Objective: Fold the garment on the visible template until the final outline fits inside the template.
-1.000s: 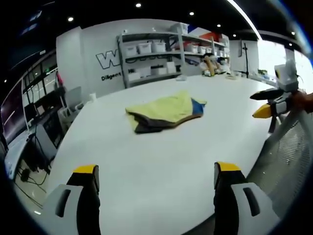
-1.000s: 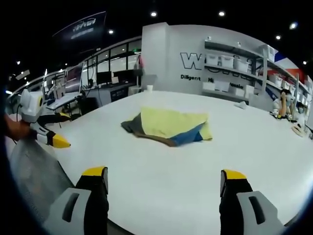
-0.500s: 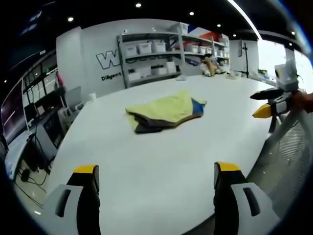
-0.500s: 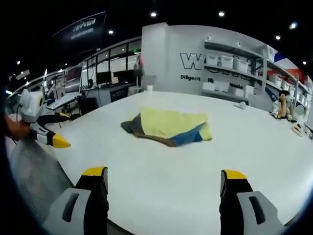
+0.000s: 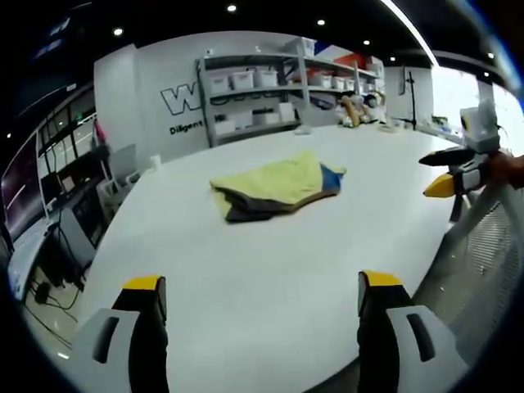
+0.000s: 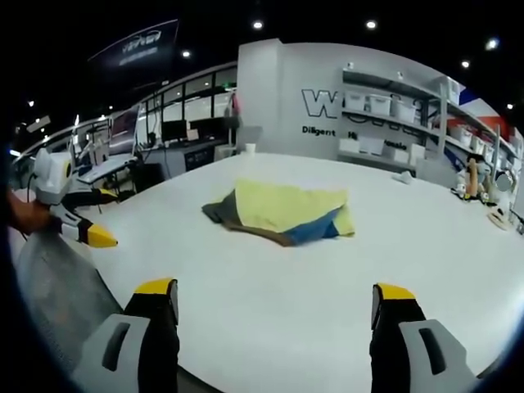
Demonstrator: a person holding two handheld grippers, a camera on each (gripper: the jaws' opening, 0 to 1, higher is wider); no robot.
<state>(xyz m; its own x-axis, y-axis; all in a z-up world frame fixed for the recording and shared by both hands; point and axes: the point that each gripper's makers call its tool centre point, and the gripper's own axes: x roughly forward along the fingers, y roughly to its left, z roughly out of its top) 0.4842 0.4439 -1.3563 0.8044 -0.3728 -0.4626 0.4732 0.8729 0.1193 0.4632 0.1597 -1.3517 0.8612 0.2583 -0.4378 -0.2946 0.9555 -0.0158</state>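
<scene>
Left gripper view: one folded garment (image 5: 277, 188), yellow over grey and blue, mid-table (image 5: 246, 278), well beyond the left gripper (image 5: 260, 296), jaws wide and empty. Nothing between jaws and garment. Behind the garment, one shelf rack (image 5: 286, 90) with white bins against the wall. Right of the garment, the right gripper (image 5: 449, 172) off the table edge, tips close together.

Right gripper view: same single garment (image 6: 282, 213) mid-table (image 6: 270, 303), far past the right gripper (image 6: 274, 299), jaws wide, holding nothing. Left of the garment, the left gripper (image 6: 86, 229) beyond the edge. Desks with monitors (image 6: 176, 131) behind.
</scene>
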